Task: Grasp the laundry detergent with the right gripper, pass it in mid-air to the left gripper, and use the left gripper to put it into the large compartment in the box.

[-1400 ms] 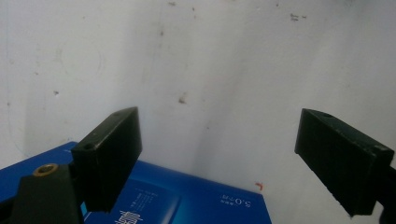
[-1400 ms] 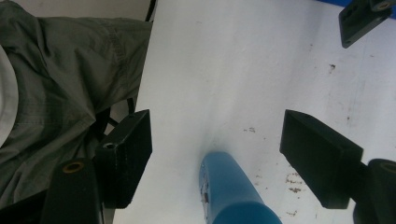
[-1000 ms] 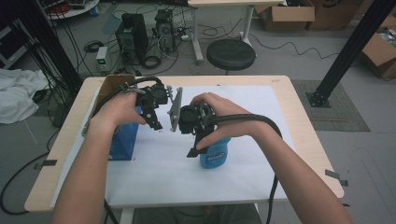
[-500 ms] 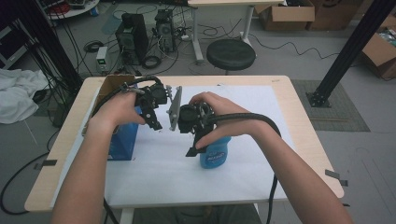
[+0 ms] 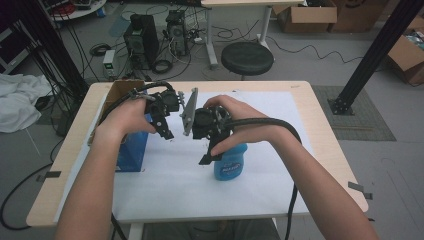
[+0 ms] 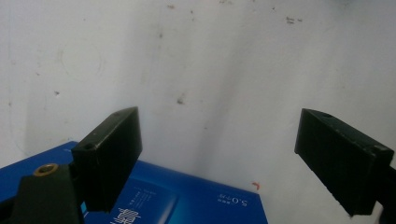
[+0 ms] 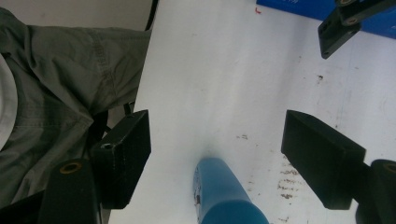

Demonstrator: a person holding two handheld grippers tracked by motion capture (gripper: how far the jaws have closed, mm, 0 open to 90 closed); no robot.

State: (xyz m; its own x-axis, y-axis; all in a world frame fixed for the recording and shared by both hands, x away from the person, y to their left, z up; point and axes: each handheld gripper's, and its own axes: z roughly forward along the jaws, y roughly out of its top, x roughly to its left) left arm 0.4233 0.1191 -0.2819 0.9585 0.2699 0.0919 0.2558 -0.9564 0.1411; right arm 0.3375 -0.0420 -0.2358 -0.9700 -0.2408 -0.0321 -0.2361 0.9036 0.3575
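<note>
Right tool (image 7: 217, 154) (open) above blue bottle (image 7: 229, 196).

We're in a lab or workshop. Computer towers (image 5: 155, 37) and loose cables (image 5: 107, 50) sit on the floor at eleven o'clock, cardboard boxes (image 5: 320, 12) at one, a stool (image 5: 247, 57) at twelve.

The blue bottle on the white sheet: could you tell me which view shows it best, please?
The high view: the blue bottle stands there with its label legible, partly behind the right tool. The right gripper view looks down on its top between open jaws. The left gripper view looks at the blue box.
</note>
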